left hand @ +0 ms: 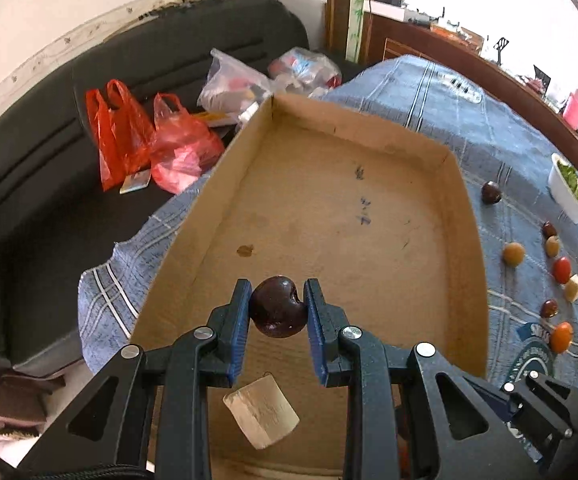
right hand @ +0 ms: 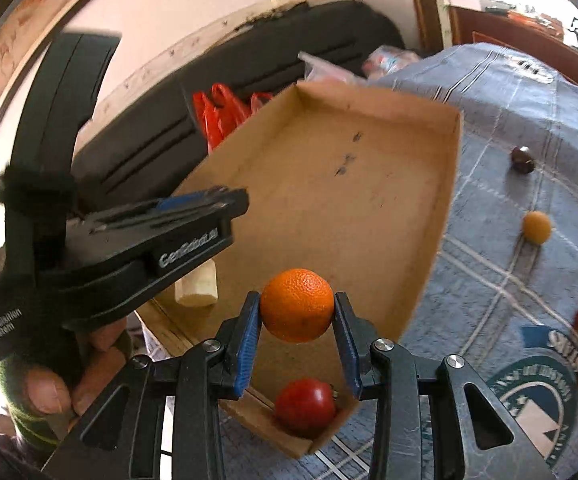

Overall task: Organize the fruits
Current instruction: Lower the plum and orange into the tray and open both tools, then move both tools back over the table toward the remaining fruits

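Above the shallow cardboard tray (left hand: 369, 208), both grippers hang with fruit clamped in them. Left gripper (left hand: 277, 308): its blue ribbed fingers (left hand: 241, 320) are clenched on one glossy, dark-red cherry-like fruit (left hand: 277, 307) with a dimple at its 3 o'clock side. Right gripper (right hand: 297, 312): its fingers (right hand: 249, 332) grasp a single round orange (right hand: 297, 305) with pebbled skin.

Matte brown and rectangular, the tray has low walls and a few ink scribbles on its floor, too small to read. Inside it lie two pieces: one pale, blocky chunk (left hand: 261, 416) at 6 o'clock in the left view, and one smooth red tomato-like fruit (right hand: 305, 403) in the near corner in the right view.

A blue checked cloth (left hand: 489, 128) covers the desk; at 3 o'clock of the tray about ten small fruits lie loose on it, dark red, orange, yellow and pale. A white bowl (left hand: 565, 192) with greens sits at 2 o'clock.

On the left gripper's black body, seen from the right wrist, white lettering reads "GenRobot.AI" and "Data Acquisition System". A round printed emblem (right hand: 545, 396) on the cloth is partly hidden.
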